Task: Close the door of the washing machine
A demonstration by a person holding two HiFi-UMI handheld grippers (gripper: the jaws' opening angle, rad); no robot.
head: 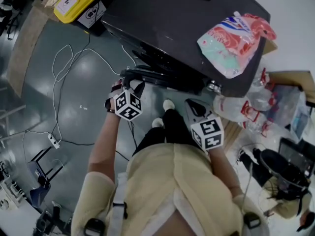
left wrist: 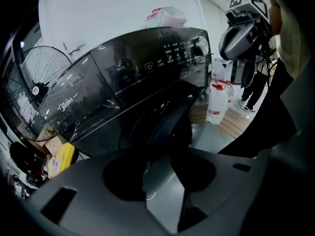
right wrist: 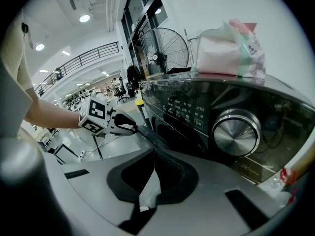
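Well, one black washing machine (head: 187, 18) fills the upper middle of the head view. Its single round door (head: 147, 75) stands swung out from the front, just below and left of the cabinet's centre. One standing fan (right wrist: 165, 50) shows at the top centre of the right gripper view, beyond the machine. One pink-and-teal bag (head: 234, 38) lies on the machine's lid, upper right. One yellow box (head: 78, 1) sits on the floor in the upper left corner. At least two clear bottles (head: 241, 109) with red labels crowd the floor at the right edge.

Two tools are in play. The left tool (head: 132, 88) is up at the door's outer rim, jaws spread, with the rim just ahead of the gap. The right tool (head: 197, 107) hangs right of the door, jaws a little apart and empty. One silver knob (right wrist: 235, 133) gleams on the panel before it.
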